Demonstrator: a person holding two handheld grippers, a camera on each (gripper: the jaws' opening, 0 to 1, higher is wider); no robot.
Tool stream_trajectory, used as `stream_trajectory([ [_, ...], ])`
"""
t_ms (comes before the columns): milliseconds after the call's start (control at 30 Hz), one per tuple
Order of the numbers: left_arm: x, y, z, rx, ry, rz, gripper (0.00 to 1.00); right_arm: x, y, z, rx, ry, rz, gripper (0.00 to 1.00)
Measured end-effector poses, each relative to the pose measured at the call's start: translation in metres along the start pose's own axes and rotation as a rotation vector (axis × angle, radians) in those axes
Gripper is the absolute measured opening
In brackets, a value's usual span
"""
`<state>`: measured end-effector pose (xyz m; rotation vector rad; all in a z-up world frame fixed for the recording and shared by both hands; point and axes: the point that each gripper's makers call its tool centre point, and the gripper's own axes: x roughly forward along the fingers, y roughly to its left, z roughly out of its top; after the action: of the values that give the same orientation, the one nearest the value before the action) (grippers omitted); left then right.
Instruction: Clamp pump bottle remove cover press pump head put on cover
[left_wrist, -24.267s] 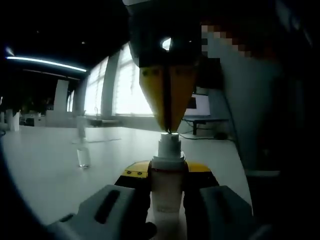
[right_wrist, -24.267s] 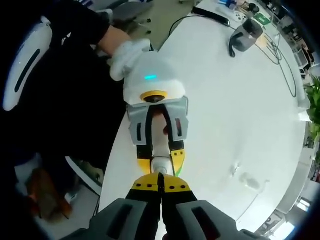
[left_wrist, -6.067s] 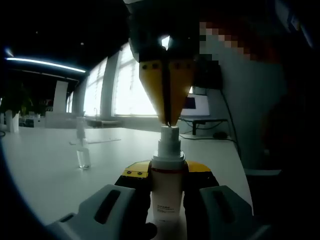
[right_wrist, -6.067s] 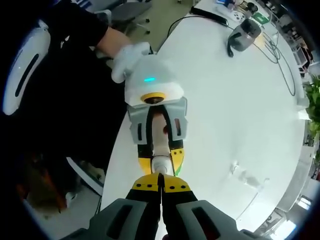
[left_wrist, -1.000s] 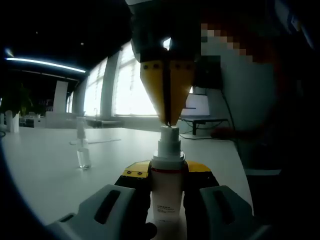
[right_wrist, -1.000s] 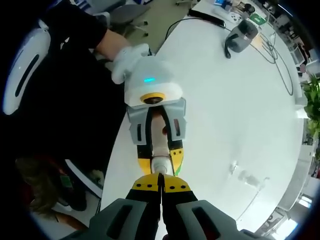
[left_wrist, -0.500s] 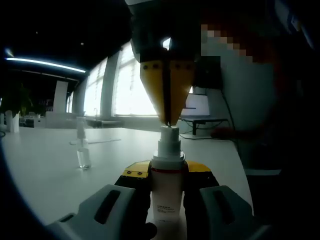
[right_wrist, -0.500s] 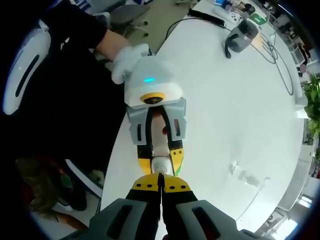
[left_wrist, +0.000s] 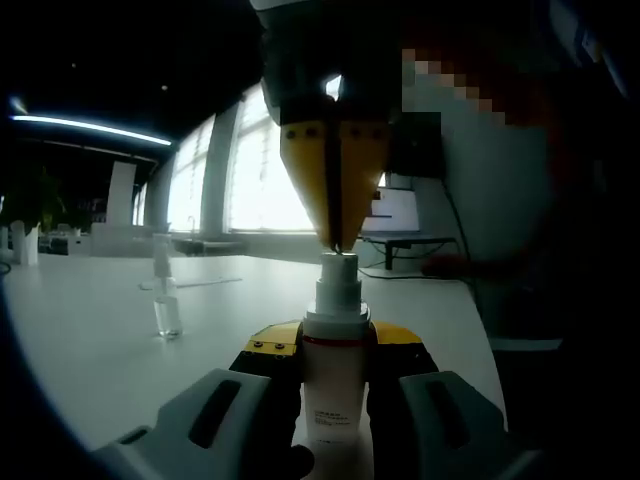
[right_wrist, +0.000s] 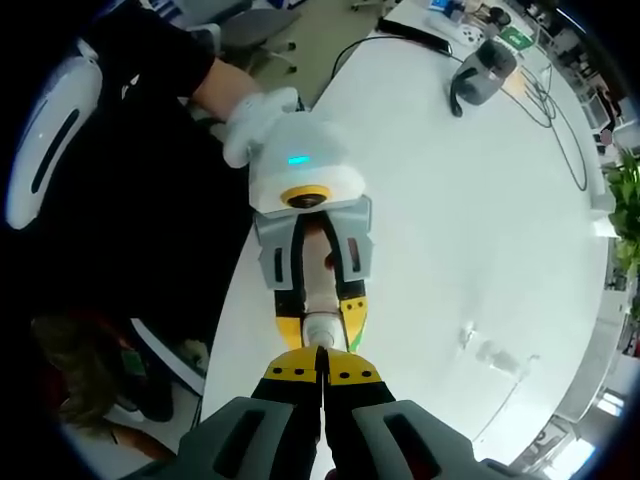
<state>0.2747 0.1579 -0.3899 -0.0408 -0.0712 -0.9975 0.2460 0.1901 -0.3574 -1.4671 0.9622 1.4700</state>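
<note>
Office-type room, dim in left gripper view: bright windows (left_wrist: 250, 170) at back, ceiling light strip (left_wrist: 95, 127) upper left, monitor (left_wrist: 395, 212) on a far desk. Work surface is a large white table (right_wrist: 480, 230); in right gripper view it carries a grey device (right_wrist: 480, 75) w/ cables near the far edge. A person's white-gloved hand (right_wrist: 245, 115) and dark sleeve sit behind the left tool.

Task item: pump bottle (left_wrist: 335, 385), white/pale body, small dark print on the label, thin red band just under the shoulder, stepped white collar, narrow pump head (left_wrist: 338, 265) on top. Bottle upright, uncapped. Its clear cover (left_wrist: 166, 312) stands on the table well apart to the left in left gripper view, transparent, w/ a slim upright top; in right gripper view it is a faint glassy shape (right_wrist: 490, 350).

Left gripper (left_wrist: 335, 350): grey body, yellow-tipped jaws closed against both sides of the bottle below the collar; bottle held firm between them. Same grip seen from above in right gripper view (right_wrist: 318, 300).

Right gripper (right_wrist: 322, 365): jaws pressed together, nothing between them, yellow tips pointing down onto the pump head. In left gripper view it comes from above (left_wrist: 337, 245), tips touching the head's top. Whether the head is depressed: cannot tell.
</note>
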Motion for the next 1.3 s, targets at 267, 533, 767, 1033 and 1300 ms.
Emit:
stream_trajectory([
  [267, 0.0001, -0.0007, 0.0002, 0.0, 0.0, 0.0, 0.15, 0.0, 0.0007, -0.0003, 0.002, 0.0, 0.0, 0.0],
  [533, 0.0003, -0.0011, 0.0002, 0.0, 0.0, 0.0, 0.15, 0.0001, 0.0009, -0.0003, 0.002, 0.001, -0.003, 0.0],
  [767, 0.0003, -0.0007, -0.0001, 0.0, 0.0, 0.0, 0.15, 0.0005, 0.0009, -0.0003, 0.0, 0.006, -0.003, 0.0],
  [1033, 0.0004, -0.0018, 0.0003, 0.0, 0.0, 0.0, 0.15, 0.0049, -0.0003, -0.0007, 0.035, 0.012, 0.019, 0.0],
  [1300, 0.0007, -0.0026, 0.0008, -0.001, 0.0, 0.0, 0.15, 0.0063, 0.0001, -0.001, 0.049, 0.003, 0.013, 0.0],
])
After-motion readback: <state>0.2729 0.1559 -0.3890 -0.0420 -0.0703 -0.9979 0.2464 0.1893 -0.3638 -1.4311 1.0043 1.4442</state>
